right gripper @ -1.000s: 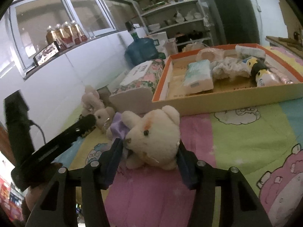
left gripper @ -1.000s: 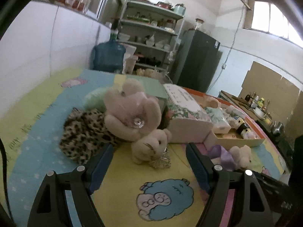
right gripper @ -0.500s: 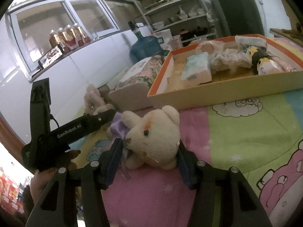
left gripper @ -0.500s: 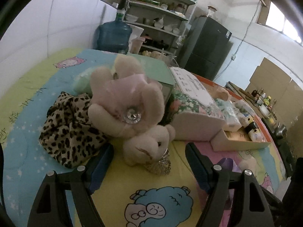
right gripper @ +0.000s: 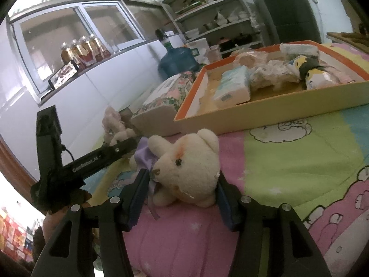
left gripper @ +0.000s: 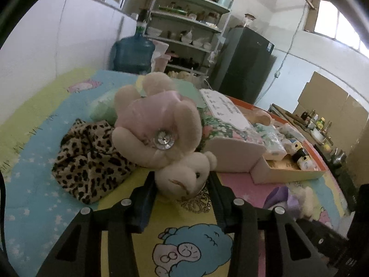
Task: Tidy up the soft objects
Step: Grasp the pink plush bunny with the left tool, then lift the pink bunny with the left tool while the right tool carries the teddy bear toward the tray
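Observation:
A pink and cream plush rabbit [left gripper: 161, 127] with a jewel on its chest lies on the cartoon mat, head toward me. My left gripper [left gripper: 182, 183] has its jaws closing on the rabbit's head [left gripper: 182, 175], and both pads touch its sides. A cream teddy bear [right gripper: 189, 168] with a purple bow lies on the mat's pink patch. My right gripper [right gripper: 181, 189] is shut on it, one pad on each flank. In the right wrist view the left gripper's black body [right gripper: 99, 159] reaches toward the rabbit [right gripper: 111, 124]. The bear [left gripper: 299, 198] also shows low right in the left wrist view.
A leopard-print cloth [left gripper: 92, 159] lies left of the rabbit and a floral tissue box [left gripper: 230, 136] right of it. An orange-rimmed tray [right gripper: 265, 108] holds tissue packs and soft toys. A blue water jug [left gripper: 133, 53], shelves and a dark fridge [left gripper: 244, 64] stand behind.
My left gripper has moved forward to the rabbit's head and its jaws have narrowed from wide apart to touching it. The right gripper still holds the bear in the same place.

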{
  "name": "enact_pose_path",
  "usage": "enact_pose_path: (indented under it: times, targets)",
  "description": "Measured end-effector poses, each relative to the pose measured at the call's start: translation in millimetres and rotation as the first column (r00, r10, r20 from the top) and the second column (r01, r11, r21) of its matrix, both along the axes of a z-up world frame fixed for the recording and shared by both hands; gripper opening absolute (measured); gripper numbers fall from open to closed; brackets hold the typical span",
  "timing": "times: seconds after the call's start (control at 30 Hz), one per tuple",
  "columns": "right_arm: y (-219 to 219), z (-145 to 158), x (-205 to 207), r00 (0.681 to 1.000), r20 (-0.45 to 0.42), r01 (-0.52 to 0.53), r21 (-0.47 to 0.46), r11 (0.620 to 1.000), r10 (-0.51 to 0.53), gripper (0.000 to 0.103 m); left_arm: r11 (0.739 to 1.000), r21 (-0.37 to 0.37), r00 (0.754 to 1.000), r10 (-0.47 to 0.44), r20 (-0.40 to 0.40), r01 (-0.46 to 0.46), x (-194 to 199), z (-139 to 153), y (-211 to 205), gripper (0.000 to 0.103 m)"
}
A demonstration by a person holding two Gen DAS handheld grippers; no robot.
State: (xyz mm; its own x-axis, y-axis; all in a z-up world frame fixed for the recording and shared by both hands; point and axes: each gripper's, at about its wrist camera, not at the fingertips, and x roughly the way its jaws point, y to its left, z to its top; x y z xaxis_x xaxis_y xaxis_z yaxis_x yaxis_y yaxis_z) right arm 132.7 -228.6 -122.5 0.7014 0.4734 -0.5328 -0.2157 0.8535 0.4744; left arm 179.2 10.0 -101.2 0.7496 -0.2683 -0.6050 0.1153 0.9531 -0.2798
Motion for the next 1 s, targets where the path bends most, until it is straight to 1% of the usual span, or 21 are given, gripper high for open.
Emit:
enact_pose_path:
  times: [0.1, 0.23, 0.47, 0.73, 1.0]
  targets:
    - [-2, 4, -4, 1.000, 0.007, 0.010, -0.002, 1.000, -0.010, 0.058, 1.000, 0.025, 1.000, 0.000, 0.016, -0.001, -11, 2, -4, 0.044]
    - [-4, 11, -11, 0.999, 0.029, 0.022, -0.003, 1.000, -0.022, 0.058, 1.000, 0.029, 0.999, -0.002, 0.035, 0.001, -24, 7, -5, 0.044]
    - [-6, 24, -21, 0.997, 0.062, 0.038, -0.009, 0.999, -0.037, 0.058, 0.998, 0.055, 0.994, -0.011, 0.110, 0.005, -49, 29, -6, 0.044]
    - [-11, 36, -32, 0.994, 0.090, 0.058, -0.010, 0.998, -0.057, 0.058, 0.997, 0.076, 0.986, -0.032, 0.165, 0.020, -62, 55, -18, 0.044]
    - [-21, 48, -40, 0.988, 0.127, 0.087, -0.031, 0.996, -0.083, 0.058, 0.994, 0.102, 0.975, -0.052, 0.214, 0.031, -69, 73, -35, 0.045]
